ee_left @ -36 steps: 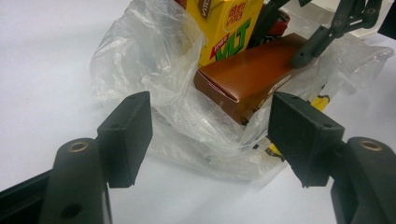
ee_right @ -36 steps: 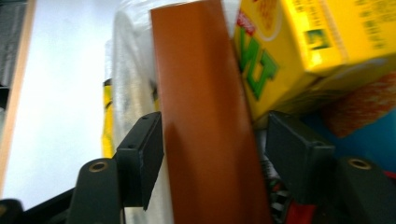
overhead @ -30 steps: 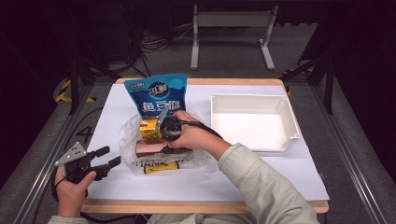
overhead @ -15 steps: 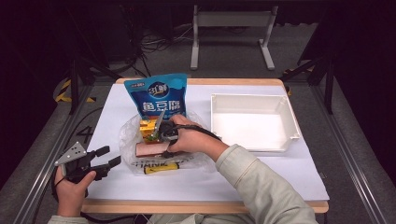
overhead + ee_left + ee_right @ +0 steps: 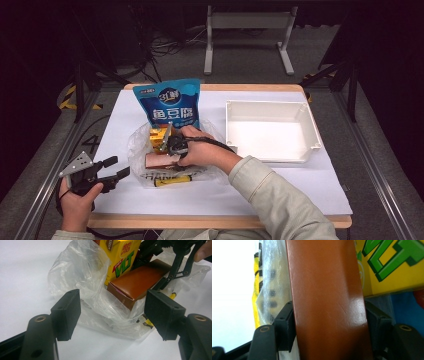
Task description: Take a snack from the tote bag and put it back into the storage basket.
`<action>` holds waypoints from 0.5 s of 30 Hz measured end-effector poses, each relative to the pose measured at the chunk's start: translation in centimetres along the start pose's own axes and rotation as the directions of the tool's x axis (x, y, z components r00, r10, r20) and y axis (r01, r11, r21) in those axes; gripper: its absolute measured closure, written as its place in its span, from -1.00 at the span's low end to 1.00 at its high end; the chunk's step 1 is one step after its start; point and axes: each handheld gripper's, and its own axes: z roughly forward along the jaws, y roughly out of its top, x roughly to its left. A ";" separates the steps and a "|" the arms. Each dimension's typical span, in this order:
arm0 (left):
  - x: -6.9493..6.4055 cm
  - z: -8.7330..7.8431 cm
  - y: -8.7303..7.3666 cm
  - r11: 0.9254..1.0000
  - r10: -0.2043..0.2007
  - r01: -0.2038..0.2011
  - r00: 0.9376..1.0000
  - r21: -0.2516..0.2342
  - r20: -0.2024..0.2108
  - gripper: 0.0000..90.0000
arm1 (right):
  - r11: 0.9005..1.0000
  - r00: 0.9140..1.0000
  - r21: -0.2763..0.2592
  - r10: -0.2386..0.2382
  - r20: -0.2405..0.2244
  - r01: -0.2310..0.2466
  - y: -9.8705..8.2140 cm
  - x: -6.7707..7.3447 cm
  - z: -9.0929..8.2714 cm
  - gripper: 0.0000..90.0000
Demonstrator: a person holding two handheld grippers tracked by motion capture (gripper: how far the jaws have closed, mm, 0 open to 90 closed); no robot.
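1. High view: the clear plastic bag (image 5: 172,162) lies at table centre-left on the white table sheet (image 5: 280,190). The blue snack pouch (image 5: 170,104) stands just behind the bag. The white tray (image 5: 270,131) sits right of the bag, apart from it, with bare sheet between. The sheet in front of the bag is bare up to the wooden table edge (image 5: 220,221).
2. High view: the right gripper (image 5: 172,146) is inside the bag mouth, held by the right hand (image 5: 202,152), on the brown box (image 5: 159,161). The box's long axis runs roughly left-right along the bag. The yellow drink carton (image 5: 159,137) is just behind the box.
3. High view: the left gripper (image 5: 107,172) is left of the bag at the sheet's front-left corner, jaws spread, nothing between them, not touching the bag.
4. Left gripper view: jaws spread wide and empty, with the bag (image 5: 100,307) straight ahead between them. The brown box (image 5: 140,282) lies in the bag with a short end toward the camera, long axis running away up-right. The yellow carton (image 5: 120,260) leans just beside the box. The right gripper's black linkage (image 5: 175,267) comes down at the far end of the box.
5. Right gripper view: jaws pinch the brown box (image 5: 327,300) across its narrow width, long axis straight ahead. The yellow carton (image 5: 392,267) is right of the box, bag film (image 5: 272,285) left.
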 end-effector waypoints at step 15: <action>0.1 0.0 -0.1 1.000 -0.016 0.016 1.000 -0.006 -0.002 -0.33 | 1.000 0.999 -0.015 -0.023 0.025 0.024 -0.2 0.2 -0.8 -0.06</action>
